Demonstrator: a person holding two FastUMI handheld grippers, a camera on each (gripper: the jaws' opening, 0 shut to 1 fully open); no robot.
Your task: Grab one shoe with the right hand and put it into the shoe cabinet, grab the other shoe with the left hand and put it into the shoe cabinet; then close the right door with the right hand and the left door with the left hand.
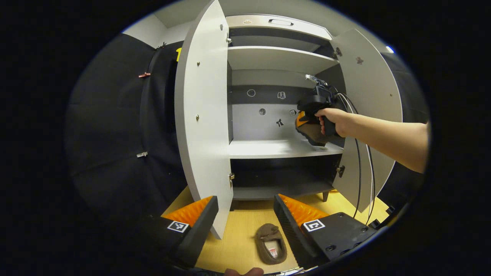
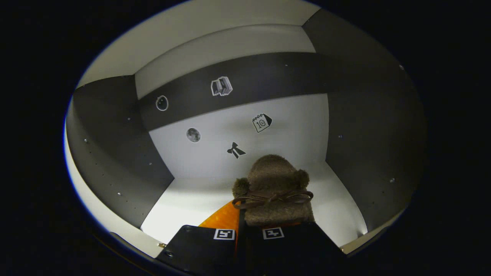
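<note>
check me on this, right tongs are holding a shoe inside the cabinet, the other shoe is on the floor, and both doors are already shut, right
Not quite: both doors stand open, as the left gripper view shows, the left door and the right door swung wide. The rest holds: the right tongs grip a shoe inside the cabinet, and the other shoe lies on the floor.

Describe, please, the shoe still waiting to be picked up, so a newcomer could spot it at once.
Start at the tall shoe cabinet with both doors open. On the wooden floor before it lies a brown slipper. Unlike its twin, gripped inside the cabinet, it lies alone.
</note>
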